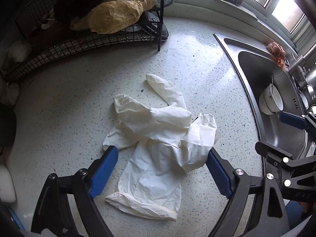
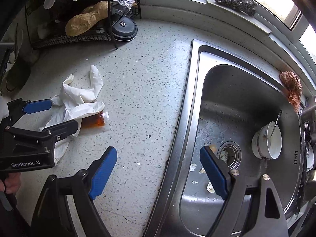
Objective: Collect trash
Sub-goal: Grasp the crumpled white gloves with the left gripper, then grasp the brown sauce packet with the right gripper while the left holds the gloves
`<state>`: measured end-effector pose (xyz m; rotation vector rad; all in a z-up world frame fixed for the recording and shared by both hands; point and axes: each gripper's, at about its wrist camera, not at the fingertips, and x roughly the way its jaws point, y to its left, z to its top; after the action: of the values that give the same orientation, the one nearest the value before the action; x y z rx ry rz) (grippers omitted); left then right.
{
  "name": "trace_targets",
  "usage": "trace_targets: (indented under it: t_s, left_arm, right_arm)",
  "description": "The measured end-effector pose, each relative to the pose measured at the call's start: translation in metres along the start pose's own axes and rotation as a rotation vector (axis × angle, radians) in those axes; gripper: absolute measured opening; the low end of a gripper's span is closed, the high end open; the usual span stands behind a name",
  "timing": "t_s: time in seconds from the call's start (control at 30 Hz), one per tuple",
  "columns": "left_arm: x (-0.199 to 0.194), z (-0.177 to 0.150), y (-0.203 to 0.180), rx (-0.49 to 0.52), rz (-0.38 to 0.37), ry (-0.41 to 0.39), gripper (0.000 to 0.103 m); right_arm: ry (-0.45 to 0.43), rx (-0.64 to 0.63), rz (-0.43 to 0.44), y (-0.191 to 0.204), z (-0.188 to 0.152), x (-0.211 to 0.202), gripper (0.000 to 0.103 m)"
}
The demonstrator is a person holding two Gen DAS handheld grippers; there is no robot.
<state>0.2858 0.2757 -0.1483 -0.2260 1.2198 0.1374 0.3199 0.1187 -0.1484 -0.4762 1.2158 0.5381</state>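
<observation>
Left gripper (image 1: 163,164) jaws wide, straddling crumpled white gloves (image 1: 158,130) on counter (image 1: 69,108), not clamped. Right gripper (image 2: 158,169) jaws wide, empty, above sink rim (image 2: 177,138). One sauce packet (image 2: 94,121) under gloves; one bowl (image 2: 268,144) in sink.

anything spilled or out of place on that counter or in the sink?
Yes. Crumpled white gloves lie loose on the speckled counter, partly covering a clear packet of brown liquid. Food scraps litter the sink near the drain. Whether the packet has leaked, I cannot tell.
</observation>
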Motion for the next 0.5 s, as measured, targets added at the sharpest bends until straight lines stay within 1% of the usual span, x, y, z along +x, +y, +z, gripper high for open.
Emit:
trace_targets:
  t_s: [0.07, 0.13, 0.2, 0.23, 0.3, 0.33, 0.4, 0.5]
  left_arm:
    - [-0.001, -0.002, 0.003, -0.011, 0.015, 0.001, 0.087]
    - [-0.004, -0.005, 0.008, -0.028, 0.011, -0.007, 0.073]
    - [-0.005, -0.009, 0.011, -0.039, -0.01, -0.001, 0.051]
    - [-0.005, -0.011, 0.013, -0.043, -0.018, 0.004, 0.045]
    - [-0.004, -0.018, 0.016, -0.056, -0.024, 0.028, 0.024]
    - [-0.003, -0.021, 0.018, -0.068, -0.031, 0.037, 0.021]
    - [-0.006, -0.027, 0.019, -0.077, -0.036, 0.03, 0.007]
    - [-0.014, -0.038, 0.021, -0.085, -0.032, 0.016, 0.003]
  right_arm:
    - [-0.004, -0.002, 0.005, 0.002, 0.002, 0.0, 0.085]
    - [-0.005, -0.007, 0.012, 0.005, 0.005, 0.0, 0.085]
    - [-0.008, -0.018, 0.016, 0.008, 0.007, 0.0, 0.085]
    - [-0.01, -0.022, 0.018, 0.011, 0.007, 0.0, 0.085]
    - [-0.011, -0.029, 0.023, 0.015, 0.007, -0.001, 0.085]
    - [-0.01, -0.033, 0.022, 0.017, 0.007, -0.001, 0.085]
    - [-0.008, -0.045, 0.024, 0.022, 0.007, -0.002, 0.085]
    - [-0.019, -0.063, 0.028, 0.028, 0.005, -0.005, 0.085]
